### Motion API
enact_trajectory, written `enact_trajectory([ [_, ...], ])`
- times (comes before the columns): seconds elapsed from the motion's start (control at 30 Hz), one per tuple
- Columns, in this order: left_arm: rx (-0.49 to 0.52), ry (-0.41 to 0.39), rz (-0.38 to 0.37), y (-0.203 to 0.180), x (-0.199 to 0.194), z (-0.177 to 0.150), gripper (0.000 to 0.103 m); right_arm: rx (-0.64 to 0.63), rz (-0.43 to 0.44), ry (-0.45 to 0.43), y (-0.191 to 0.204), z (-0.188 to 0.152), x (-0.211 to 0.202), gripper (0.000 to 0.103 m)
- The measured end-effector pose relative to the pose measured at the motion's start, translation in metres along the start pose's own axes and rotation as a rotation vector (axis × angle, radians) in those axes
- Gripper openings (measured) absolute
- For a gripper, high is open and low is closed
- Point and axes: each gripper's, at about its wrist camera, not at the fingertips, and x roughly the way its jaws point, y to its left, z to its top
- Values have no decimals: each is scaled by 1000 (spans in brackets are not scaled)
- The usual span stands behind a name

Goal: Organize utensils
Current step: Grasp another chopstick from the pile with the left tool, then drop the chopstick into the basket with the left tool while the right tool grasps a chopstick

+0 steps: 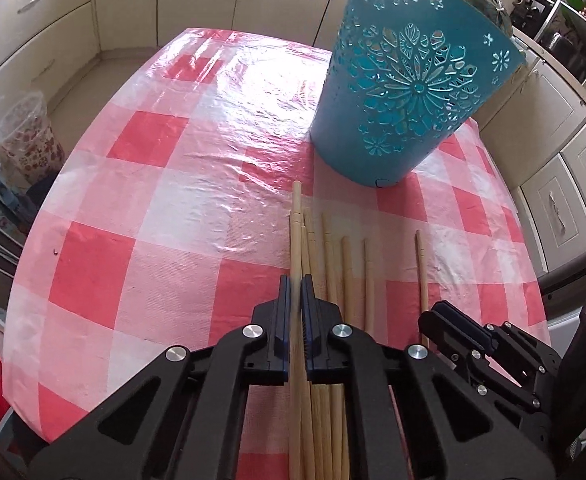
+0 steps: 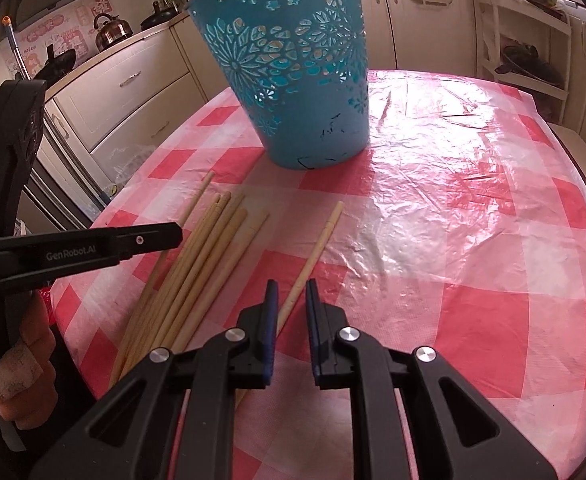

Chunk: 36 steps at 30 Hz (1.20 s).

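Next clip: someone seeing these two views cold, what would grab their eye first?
First the teal cut-out bucket standing upright at the far side of the red-and-white checked tablecloth. Next the bundle of wooden chopsticks lying in front of it, with one single chopstick lying apart to their right. The left gripper is shut on one stick of the bundle, and the right gripper is open around the single one.

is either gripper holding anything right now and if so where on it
The left gripper is shut on one pale wooden chopstick, gripping along its shaft. The right gripper is open around the lone chopstick, holding nothing.
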Motion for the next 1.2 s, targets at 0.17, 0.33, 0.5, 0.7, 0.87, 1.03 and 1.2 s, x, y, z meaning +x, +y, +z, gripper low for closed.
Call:
enact_trajectory([
  [0.17,-10,6,24,11,-1,-1,5,10,-8,16,0,2,-1,14],
  [0.33,4,20,67,18,-2,-3,6,11,-35,31,2,6,2,16],
  [0.5,10,27,107,21,3,4,21,5,-76,40,4,14,8,16],
  [0.7,70,31,179,9,12,12,25,-67,-114,51,10,20,15,17],
  [0.87,27,38,103,16,11,15,5,-91,-82,84,2,22,13,7],
  [1.03,44,40,133,14,12,12,6,-78,-91,102,-3,24,12,8],
  [1.2,134,47,213,-2,13,10,6,-129,-146,91,8,21,13,8],
])
